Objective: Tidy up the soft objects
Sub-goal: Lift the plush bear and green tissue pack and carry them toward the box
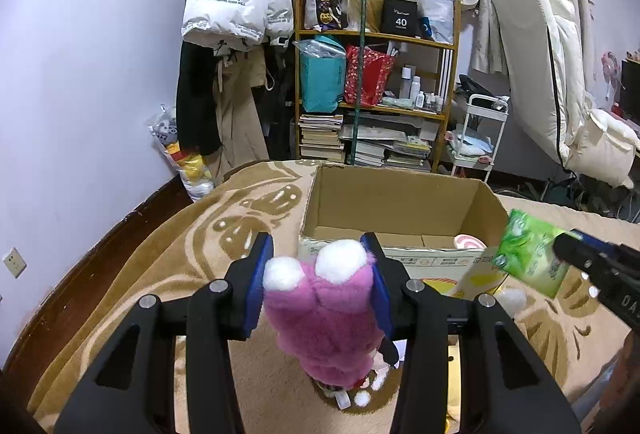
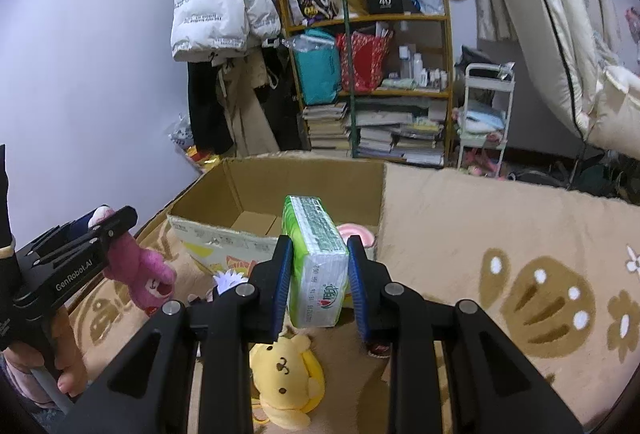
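Note:
My left gripper [image 1: 318, 254] is shut on a pink plush toy [image 1: 324, 318] with white ears, held above the blanket just before the open cardboard box [image 1: 394, 194]. The toy also shows in the right wrist view [image 2: 140, 270]. My right gripper [image 2: 318, 250] is shut on a green tissue pack [image 2: 318, 258], held near the box's front right rim [image 2: 216, 232]; the pack shows in the left wrist view [image 1: 528, 258]. A pink-and-white round item [image 1: 470, 242] lies inside the box. A yellow plush [image 2: 284, 378] lies on the blanket below my right gripper.
The box stands on a beige patterned blanket [image 2: 500, 234]. Beyond it are a loaded wooden shelf [image 1: 376, 82], hanging coats [image 1: 232, 14], a white trolley [image 1: 476, 138] and a bag of plush toys [image 1: 184, 158] by the wall.

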{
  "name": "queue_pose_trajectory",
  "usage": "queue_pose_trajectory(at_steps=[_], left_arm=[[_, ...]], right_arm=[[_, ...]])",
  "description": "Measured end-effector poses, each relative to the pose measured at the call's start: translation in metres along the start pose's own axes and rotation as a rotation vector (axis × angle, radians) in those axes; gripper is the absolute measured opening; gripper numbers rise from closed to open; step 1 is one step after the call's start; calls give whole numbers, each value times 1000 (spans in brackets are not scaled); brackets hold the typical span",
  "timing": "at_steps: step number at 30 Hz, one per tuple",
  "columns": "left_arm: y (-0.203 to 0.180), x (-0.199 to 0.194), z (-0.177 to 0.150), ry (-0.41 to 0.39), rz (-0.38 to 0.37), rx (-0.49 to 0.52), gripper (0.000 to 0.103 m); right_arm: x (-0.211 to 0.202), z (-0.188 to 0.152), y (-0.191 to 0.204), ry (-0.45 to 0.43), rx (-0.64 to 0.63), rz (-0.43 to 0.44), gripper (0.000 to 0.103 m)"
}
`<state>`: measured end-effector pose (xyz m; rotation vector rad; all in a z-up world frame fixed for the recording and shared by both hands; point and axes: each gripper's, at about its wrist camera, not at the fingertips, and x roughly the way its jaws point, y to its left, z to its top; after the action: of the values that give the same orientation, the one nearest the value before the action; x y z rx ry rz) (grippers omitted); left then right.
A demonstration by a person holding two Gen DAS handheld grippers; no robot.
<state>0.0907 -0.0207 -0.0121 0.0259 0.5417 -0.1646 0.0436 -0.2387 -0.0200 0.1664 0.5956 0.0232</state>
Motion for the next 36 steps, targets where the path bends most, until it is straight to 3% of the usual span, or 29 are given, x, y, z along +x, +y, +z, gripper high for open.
queue_pose_trajectory(at_steps=[15,29,36], left_arm=[[-16,31,5,2,-11,47,43],[-7,23,47,-86,-3,11,43],[-12,28,70,-116,8,39,43]], right_arm=[[40,6,3,33,-34,9,29],[30,23,1,-41,-4,88,28],[34,40,3,-67,-45,64,28]])
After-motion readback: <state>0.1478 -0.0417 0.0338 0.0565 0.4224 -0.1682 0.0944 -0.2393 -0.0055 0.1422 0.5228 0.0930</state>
